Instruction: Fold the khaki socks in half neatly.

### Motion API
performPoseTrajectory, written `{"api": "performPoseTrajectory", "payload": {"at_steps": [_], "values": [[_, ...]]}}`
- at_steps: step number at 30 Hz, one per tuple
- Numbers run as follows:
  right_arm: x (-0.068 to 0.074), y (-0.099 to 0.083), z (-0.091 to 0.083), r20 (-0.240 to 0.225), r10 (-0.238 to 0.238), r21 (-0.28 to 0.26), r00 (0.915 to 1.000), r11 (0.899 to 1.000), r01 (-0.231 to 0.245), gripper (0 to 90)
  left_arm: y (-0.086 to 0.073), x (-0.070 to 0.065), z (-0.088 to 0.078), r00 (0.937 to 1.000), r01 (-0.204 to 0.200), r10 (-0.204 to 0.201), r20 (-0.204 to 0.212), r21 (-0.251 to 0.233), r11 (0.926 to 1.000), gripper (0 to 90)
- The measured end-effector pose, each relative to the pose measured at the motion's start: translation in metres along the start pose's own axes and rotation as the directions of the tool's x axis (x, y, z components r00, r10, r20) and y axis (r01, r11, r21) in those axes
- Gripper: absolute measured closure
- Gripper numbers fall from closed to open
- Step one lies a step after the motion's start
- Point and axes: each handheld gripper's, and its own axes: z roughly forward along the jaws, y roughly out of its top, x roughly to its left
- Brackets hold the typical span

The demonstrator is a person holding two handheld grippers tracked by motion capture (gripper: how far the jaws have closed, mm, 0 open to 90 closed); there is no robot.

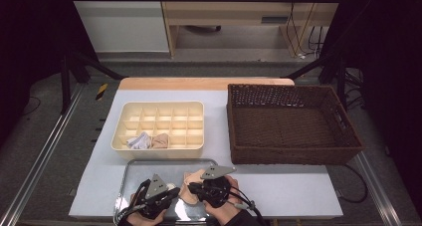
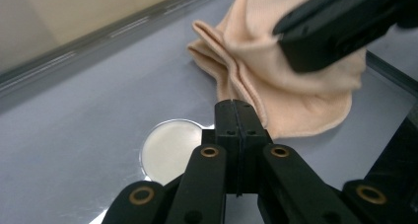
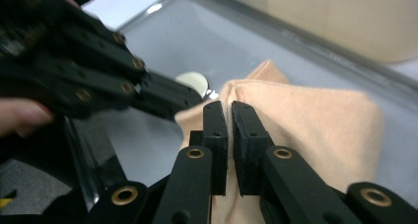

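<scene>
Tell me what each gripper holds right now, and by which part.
The right gripper pinches a raised fold of the peach cloth at its edge. The left gripper is shut on nothing.

Peach cloth [image 3: 305,130] is running off the bottom edge in the right gripper view; its near part is lying behind the right gripper [image 3: 230,115], so whether fabric is caught btwn the jaws – cannot tell. In the left gripper view the right gripper [image 2: 335,29] is blurring out of focus and covering the cloth's upper right. In the high view both hands are being cut off at the bottom edge – tray [image 1: 149,167] front rim is hiding under them.
</scene>
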Motion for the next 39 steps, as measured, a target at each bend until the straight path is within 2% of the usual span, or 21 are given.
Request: {"api": "performPoseTrajectory", "payload": {"at_steps": [4, 7, 10, 12, 14, 16, 19, 22, 26, 29, 33, 36, 39], "values": [[0.001, -0.006, 0.009, 0.012, -0.014, 0.017, 0.9998, 1.000, 0.014, 84.1, 0.000, 0.004, -0.003, 0.9999, 0.011, -0.011, -0.007, -0.013, 0.9998, 89.3], [0.003, -0.005, 0.009, -0.002, -0.013, 0.020, 0.9999, 1.000, 0.013, 76.7, 0.000, 0.005, -0.005, 0.9998, 0.017, -0.017, -0.007, -0.019, 0.9997, 89.3], [0.003, -0.001, 0.000, -0.023, -0.021, -0.010, 0.9995, 1.000, 0.020, 70.5, 0.000, 0.006, -0.006, 0.9998, 0.019, -0.019, -0.009, -0.024, 0.9995, 89.2], [0.002, 0.002, -0.010, -0.035, -0.012, -0.053, 0.9993, 0.999, 0.010, 70.1, 0.000, 0.007, -0.006, 0.9997, 0.023, -0.024, -0.010, -0.027, 0.9994, 89.3], [-0.002, 0.004, -0.020, -0.028, -0.003, -0.088, 0.9996, 0.996, 0.000, 72.2, 0.000, 0.008, -0.007, 0.9995, 0.028, -0.028, -0.014, -0.030, 0.9992, 89.3], [-0.007, 0.004, -0.025, -0.013, 0.005, -0.097, 0.9999, 0.995, -0.007, 79.9, 0.001, 0.010, -0.007, 0.9993, 0.033, -0.034, -0.014, -0.033, 0.9989, 89.2], [-0.013, -0.002, -0.022, 0.021, 0.007, -0.049, 0.9998, 0.999, -0.006, 89.0, 0.001, 0.011, -0.008, 0.9991, 0.039, -0.040, -0.016, -0.043, 0.9983, 89.3], [-0.016, -0.010, -0.012, 0.048, -0.008, 0.001, 0.9988, 1.000, 0.008, 90.0, 0.003, 0.012, -0.009, 0.9988, 0.046, -0.047, -0.015, -0.053, 0.9975, 89.3], [-0.015, -0.012, -0.008, 0.050, -0.012, 0.008, 0.9987, 1.000, 0.012, 90.0, 0.007, 0.013, -0.012, 0.9990, 0.044, -0.044, -0.011, -0.073, 0.9964, 89.3], [-0.016, -0.008, -0.019, 0.041, -0.015, -0.026, 0.9990, 1.000, 0.017, 89.0, 0.013, 0.013, -0.014, 0.9992, 0.038, -0.039, -0.009, -0.089, 0.9953, 89.3], [-0.024, -0.003, -0.042, 0.085, -0.007, -0.084, 0.9963, 0.996, 0.014, 86.7, 0.025, 0.009, -0.018, 0.9997, 0.024, -0.024, -0.005, -0.115, 0.9931, 89.3], [-0.033, -0.007, -0.054, 0.119, 0.015, -0.102, 0.9928, 0.995, -0.002, 82.9, 0.038, 0.000, -0.014, 1.0000, -0.004, 0.005, 0.007, -0.114, 0.9935, 89.3], [-0.038, -0.014, -0.059, 0.129, 0.035, -0.106, 0.9910, 0.994, -0.021, 80.1, 0.051, -0.013, -0.006, 0.9991, -0.035, 0.038, 0.022, -0.111, 0.9932, 89.3]]}}
